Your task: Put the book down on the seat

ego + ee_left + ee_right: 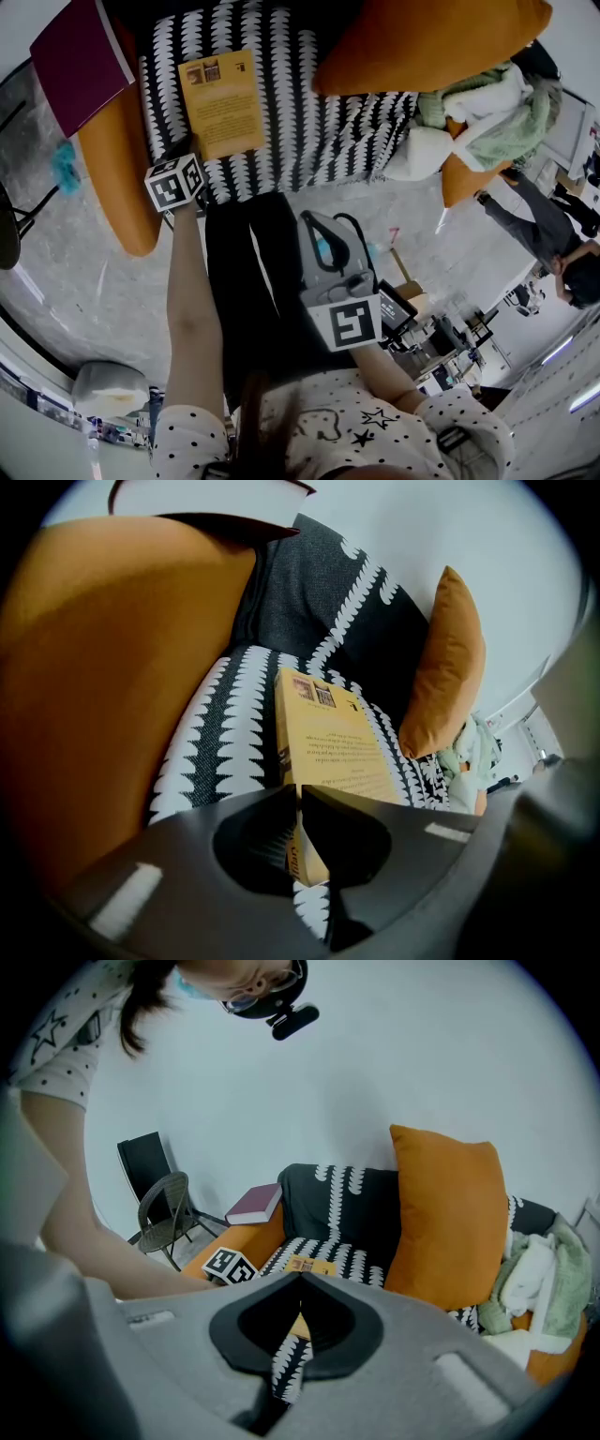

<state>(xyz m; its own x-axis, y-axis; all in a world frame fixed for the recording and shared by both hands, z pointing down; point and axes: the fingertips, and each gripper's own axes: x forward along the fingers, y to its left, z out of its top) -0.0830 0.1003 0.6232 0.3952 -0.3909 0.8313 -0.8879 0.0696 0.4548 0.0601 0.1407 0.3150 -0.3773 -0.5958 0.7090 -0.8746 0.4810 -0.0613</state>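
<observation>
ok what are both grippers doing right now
left gripper: fingers closed at a corner of the book, grip unclear
right gripper: fingers closed, empty

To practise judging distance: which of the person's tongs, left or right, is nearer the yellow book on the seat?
Left. The left tongs are at the near corner of the yellow book, jaws shut; the right tongs are farther back, short of the seat.

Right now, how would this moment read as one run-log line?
book: flat on seat | left gripper: shut, at book's corner | right gripper: shut, empty, away from seat
</observation>
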